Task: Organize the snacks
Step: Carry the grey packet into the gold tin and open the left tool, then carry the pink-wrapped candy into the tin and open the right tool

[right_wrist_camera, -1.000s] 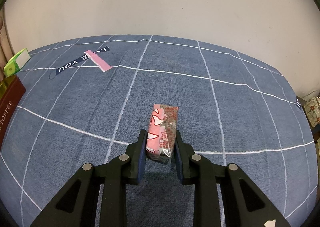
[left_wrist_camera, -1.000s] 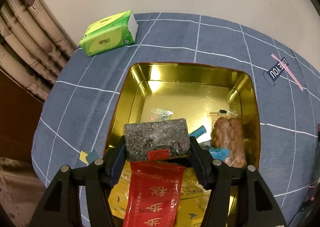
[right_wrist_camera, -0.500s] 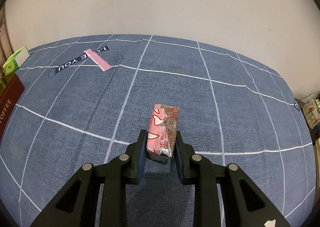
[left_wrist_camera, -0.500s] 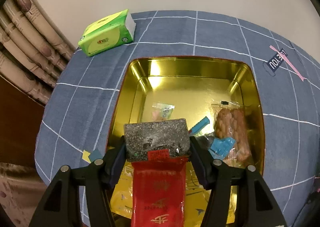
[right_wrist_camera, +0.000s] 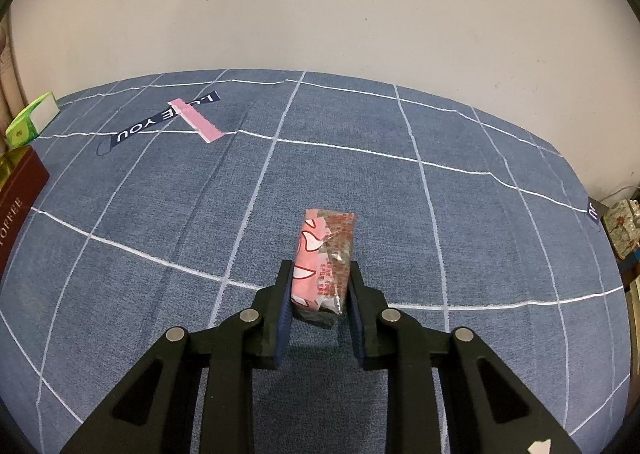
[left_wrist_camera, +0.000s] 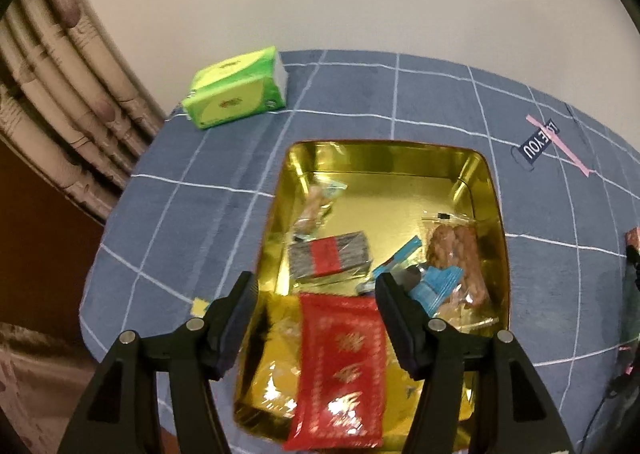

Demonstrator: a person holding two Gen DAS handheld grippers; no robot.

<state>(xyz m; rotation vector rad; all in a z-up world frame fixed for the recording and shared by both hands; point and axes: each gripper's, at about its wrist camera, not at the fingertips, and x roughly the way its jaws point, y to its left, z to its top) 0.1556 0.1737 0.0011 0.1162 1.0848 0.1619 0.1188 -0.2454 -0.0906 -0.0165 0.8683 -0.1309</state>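
Note:
The gold tin (left_wrist_camera: 384,143) lies open on the blue checked cloth. Inside it are a grey block with a red label (left_wrist_camera: 328,260), a red packet (left_wrist_camera: 340,358), a clear bag of nuts (left_wrist_camera: 456,254), a blue wrapper (left_wrist_camera: 436,286) and a small candy packet (left_wrist_camera: 316,201). Above the tin's near half hangs my left gripper (left_wrist_camera: 314,280), open, with nothing between its fingers. In the right wrist view, a pink snack packet (right_wrist_camera: 324,254) stands on the cloth. My right gripper (right_wrist_camera: 320,268) is closing its jaws tight on the packet, and both pads press its sides.
A green tissue pack (left_wrist_camera: 236,93) lies at the table's far left corner, next to a curtain (left_wrist_camera: 60,73). A "LOVE YOU" label with a pink strip (right_wrist_camera: 160,121) is stuck on the cloth. The tin's dark red side (right_wrist_camera: 18,193) shows at the left edge.
My left gripper let go of the grey block, which now lies in the tin, and the gripper rose. The right gripper stayed still on the pink packet.

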